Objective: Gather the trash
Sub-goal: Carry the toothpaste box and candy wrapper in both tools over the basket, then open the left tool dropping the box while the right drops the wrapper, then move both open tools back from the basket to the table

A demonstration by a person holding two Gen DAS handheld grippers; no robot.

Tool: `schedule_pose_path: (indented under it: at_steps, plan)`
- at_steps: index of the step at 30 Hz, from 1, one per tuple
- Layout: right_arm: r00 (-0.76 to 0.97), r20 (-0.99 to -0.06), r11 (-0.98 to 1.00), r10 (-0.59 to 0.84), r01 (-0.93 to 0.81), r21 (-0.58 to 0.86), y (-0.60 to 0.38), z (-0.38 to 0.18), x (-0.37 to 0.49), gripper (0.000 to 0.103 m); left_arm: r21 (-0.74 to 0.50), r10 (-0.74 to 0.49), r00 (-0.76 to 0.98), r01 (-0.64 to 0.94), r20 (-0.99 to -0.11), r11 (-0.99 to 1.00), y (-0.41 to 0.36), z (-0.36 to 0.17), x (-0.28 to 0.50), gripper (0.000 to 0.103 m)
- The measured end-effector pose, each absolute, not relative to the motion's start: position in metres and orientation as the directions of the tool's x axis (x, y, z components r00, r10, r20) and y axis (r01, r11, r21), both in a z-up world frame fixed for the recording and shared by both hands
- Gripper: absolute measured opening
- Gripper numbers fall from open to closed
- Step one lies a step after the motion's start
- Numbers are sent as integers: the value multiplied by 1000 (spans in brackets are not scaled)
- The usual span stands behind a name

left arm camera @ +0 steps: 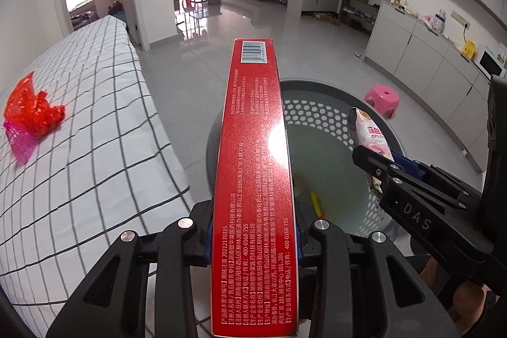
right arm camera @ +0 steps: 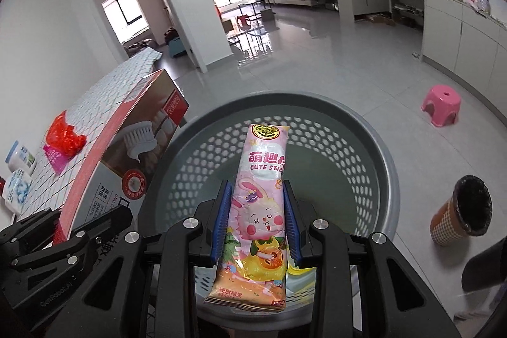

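Note:
My left gripper (left arm camera: 253, 238) is shut on a long red box (left arm camera: 256, 167), held over the left rim of the grey perforated bin (left arm camera: 320, 119). The box also shows in the right wrist view (right arm camera: 126, 167), with a brush pictured on its side. My right gripper (right arm camera: 256, 227) is shut on a pink candy wrapper (right arm camera: 259, 211) with a rabbit print, held above the bin (right arm camera: 374, 148). The wrapper also shows in the left wrist view (left arm camera: 370, 135), in the right gripper (left arm camera: 380, 160). A yellow item (left arm camera: 317, 205) lies on the bin's floor.
A table with a checked cloth (left arm camera: 79, 148) stands at the left, with crumpled red plastic (left arm camera: 31, 110) over a pink net (left arm camera: 19, 141). White packets (right arm camera: 19, 173) lie there too. A pink stool (right arm camera: 442, 110) and a checked cup with a black liner (right arm camera: 462, 214) sit on the floor at the right.

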State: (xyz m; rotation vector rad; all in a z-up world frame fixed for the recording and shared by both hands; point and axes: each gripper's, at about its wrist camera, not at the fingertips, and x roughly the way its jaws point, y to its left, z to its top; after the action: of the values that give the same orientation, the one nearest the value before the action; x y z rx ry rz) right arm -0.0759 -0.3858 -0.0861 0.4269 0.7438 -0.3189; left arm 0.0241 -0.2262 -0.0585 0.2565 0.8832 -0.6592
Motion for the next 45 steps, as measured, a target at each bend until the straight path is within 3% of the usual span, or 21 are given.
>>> schedule_pose_path:
  at_steps: [11, 12, 13, 15, 18, 19, 29, 45]
  plan:
    - [677, -725, 847, -126, 454, 277, -400, -89, -81, 34, -69, -428, 415, 648, -803, 758, -240, -70, 27, 35]
    - [678, -724, 846, -127, 455, 278, -400, -89, -82, 40, -68, -426, 414, 648, -804, 758, -240, -70, 27, 35]
    - [680, -721, 844, -134, 459, 276, -401, -87, -83, 55, -66, -424, 415, 648, -805, 759, -240, -71, 27, 35]
    - [692, -705, 840, -154, 467, 275, -401, -83, -87, 66, -66, -425, 418, 646, -803, 761, -239, -71, 27, 37]
    - [699, -701, 834, -144, 467, 294, -404, -83, -89, 66, -69, -429, 427, 640, -796, 766, -239, -69, 26, 56]
    - [697, -702, 834, -143, 467, 294, -404, -84, -89, 66, -65, -430, 437, 637, -790, 768, -238, -67, 24, 58]
    - [703, -698, 838, -137, 458, 297, -402, -81, -87, 66, -63, -424, 433, 637, -796, 769, -240, -65, 23, 58]
    - [727, -678, 848, -105, 422, 321, -392, -77, -85, 66, -65, -418, 466, 603, -780, 795, -220, -59, 26, 71]
